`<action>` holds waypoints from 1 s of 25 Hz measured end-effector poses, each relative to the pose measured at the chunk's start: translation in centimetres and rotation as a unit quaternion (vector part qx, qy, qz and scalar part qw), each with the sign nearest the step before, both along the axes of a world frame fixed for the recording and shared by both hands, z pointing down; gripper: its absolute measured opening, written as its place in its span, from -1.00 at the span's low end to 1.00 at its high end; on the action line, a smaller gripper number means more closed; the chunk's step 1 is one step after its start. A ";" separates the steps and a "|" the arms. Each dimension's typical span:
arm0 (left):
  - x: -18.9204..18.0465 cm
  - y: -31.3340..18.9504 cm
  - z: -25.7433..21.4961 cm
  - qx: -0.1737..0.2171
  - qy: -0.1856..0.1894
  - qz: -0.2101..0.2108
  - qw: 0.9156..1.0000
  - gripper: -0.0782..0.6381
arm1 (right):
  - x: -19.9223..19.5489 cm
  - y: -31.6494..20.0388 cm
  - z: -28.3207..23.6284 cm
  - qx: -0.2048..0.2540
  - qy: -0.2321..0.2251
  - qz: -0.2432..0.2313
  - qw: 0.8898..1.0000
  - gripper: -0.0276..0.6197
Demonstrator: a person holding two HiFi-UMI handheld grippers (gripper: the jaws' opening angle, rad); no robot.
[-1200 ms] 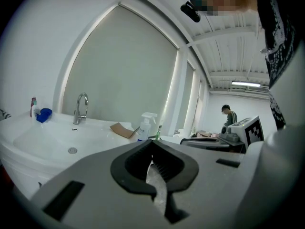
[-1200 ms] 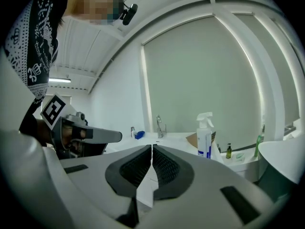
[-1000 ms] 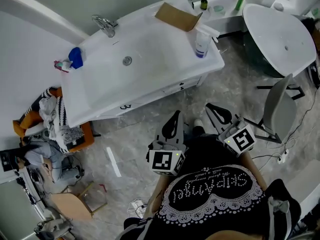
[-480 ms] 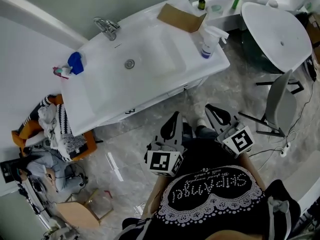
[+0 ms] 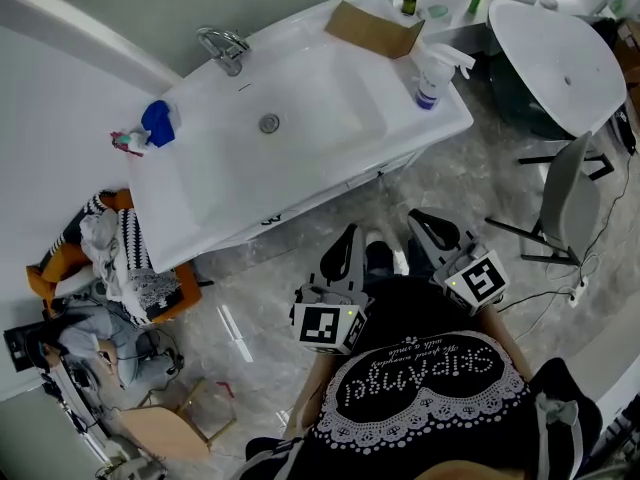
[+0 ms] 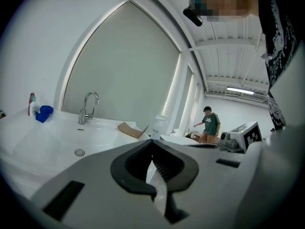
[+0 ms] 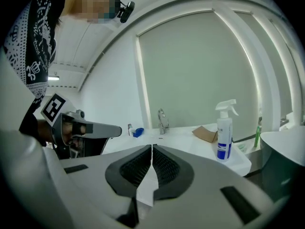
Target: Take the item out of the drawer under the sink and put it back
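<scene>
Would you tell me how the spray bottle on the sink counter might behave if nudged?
The spray bottle looks tall and narrow, so a high push would probably tip it. Standing near the counter end, it might fall off.

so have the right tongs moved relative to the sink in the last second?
Yes, leftward along the sink: in the head view the bottle was left of the right tongs and is now straight above them.

You're in a washroom mock-up set up inside a big hall. The white sink [image 5: 190, 208] with its tap [image 5: 222, 48] and spray bottle [image 5: 430, 73] backs onto a bare arched wall panel [image 6: 124, 66]. Right of the sink stand a round table [image 5: 550, 58] and a chair [image 5: 565, 208]. Left of the sink lies a heap of clothes [image 5: 115, 258]. Beyond the sink, a strip light [image 6: 243, 89] hangs under an open roof.
</scene>
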State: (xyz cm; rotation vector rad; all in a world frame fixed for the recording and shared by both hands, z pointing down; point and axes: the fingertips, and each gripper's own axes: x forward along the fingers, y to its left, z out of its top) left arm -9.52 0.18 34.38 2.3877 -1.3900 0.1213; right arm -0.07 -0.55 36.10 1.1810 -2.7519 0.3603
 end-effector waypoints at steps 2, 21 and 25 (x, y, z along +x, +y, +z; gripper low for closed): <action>-0.1 -0.1 0.0 0.000 0.001 0.003 1.000 -0.77 | 0.0 -0.2 -0.1 0.000 0.001 0.005 1.000 -0.85; 1.0 -0.9 0.7 -0.013 0.014 0.026 0.999 -0.77 | 2.8 -0.8 0.6 -0.019 0.013 0.058 0.998 -0.85; 0.6 -0.8 0.6 -0.012 0.014 0.015 1.000 -0.77 | 2.8 -0.9 0.7 -0.019 0.012 0.056 0.998 -0.85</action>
